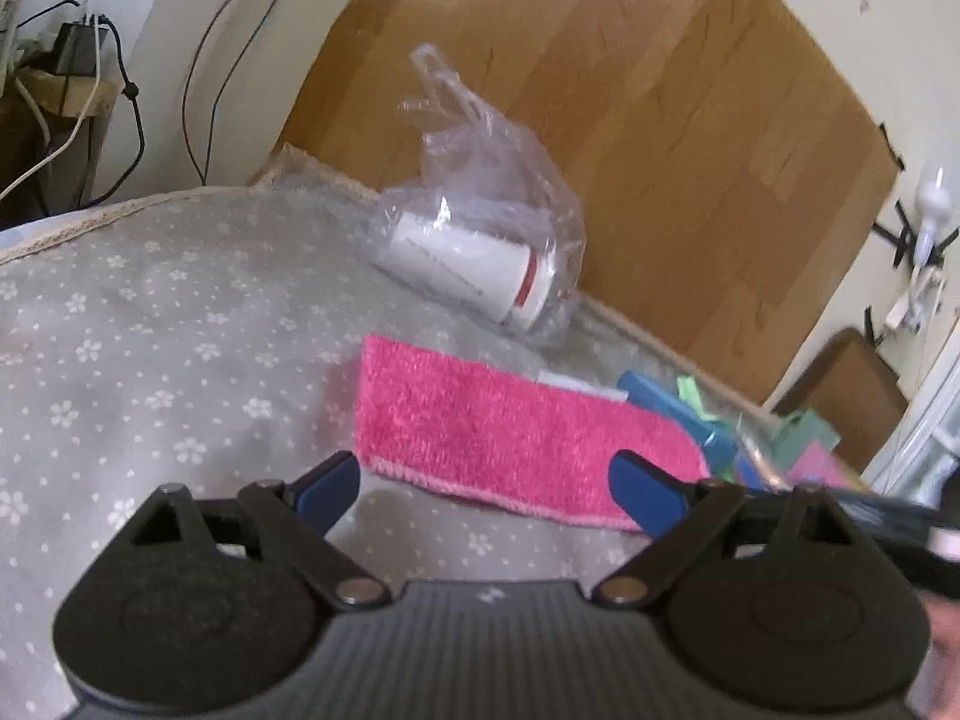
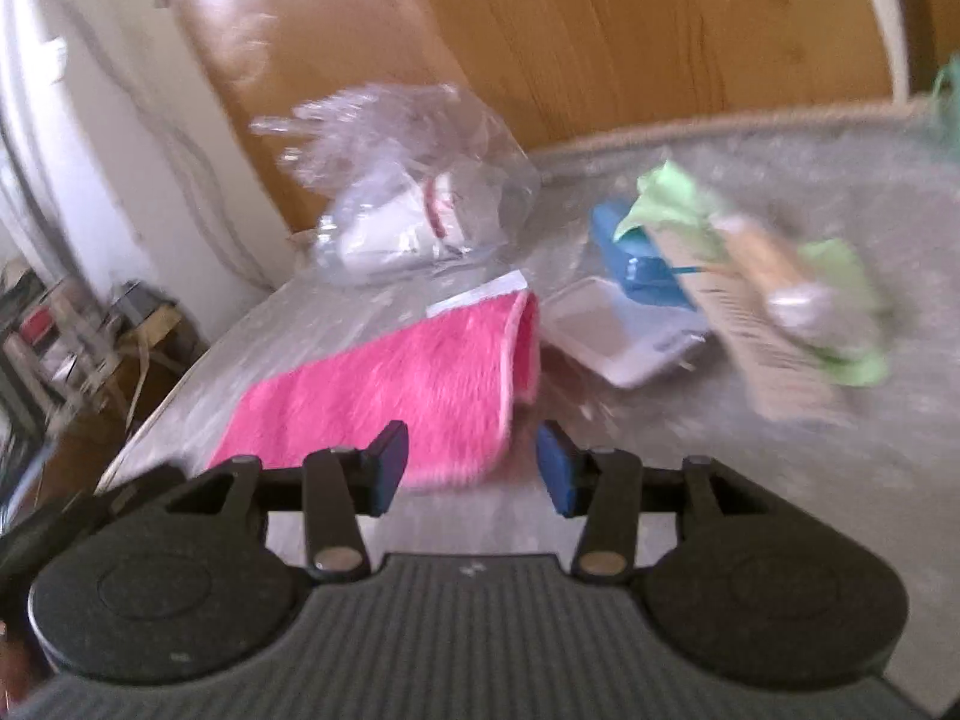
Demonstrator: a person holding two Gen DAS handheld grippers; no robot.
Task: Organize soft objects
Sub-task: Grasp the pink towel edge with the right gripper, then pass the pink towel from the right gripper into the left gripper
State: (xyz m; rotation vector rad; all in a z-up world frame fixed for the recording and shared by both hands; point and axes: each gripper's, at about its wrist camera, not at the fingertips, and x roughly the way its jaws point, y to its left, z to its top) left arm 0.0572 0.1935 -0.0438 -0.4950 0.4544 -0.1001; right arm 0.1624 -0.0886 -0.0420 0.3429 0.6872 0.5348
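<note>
A folded pink towel [image 1: 510,432] [image 2: 390,384] lies on the grey flower-print cover [image 1: 150,330] [image 2: 780,480]. My left gripper [image 1: 486,480] is open wide just short of the towel's near edge, with nothing between its fingers. My right gripper [image 2: 473,456] is open at the towel's near corner, and its pads do not press on the cloth. Beyond the towel, a clear plastic bag [image 1: 474,240] [image 2: 408,204] holds a white bottle. A green cloth [image 2: 672,198] is bunched to the right. The right wrist view is blurred.
Right of the towel lie a blue object [image 1: 648,396] [image 2: 636,252], a white shallow tray [image 2: 618,330] and a long flat beige object [image 2: 774,324]. A wooden headboard [image 1: 660,120] stands behind. Cables and a power adapter [image 1: 78,42] sit at the far left.
</note>
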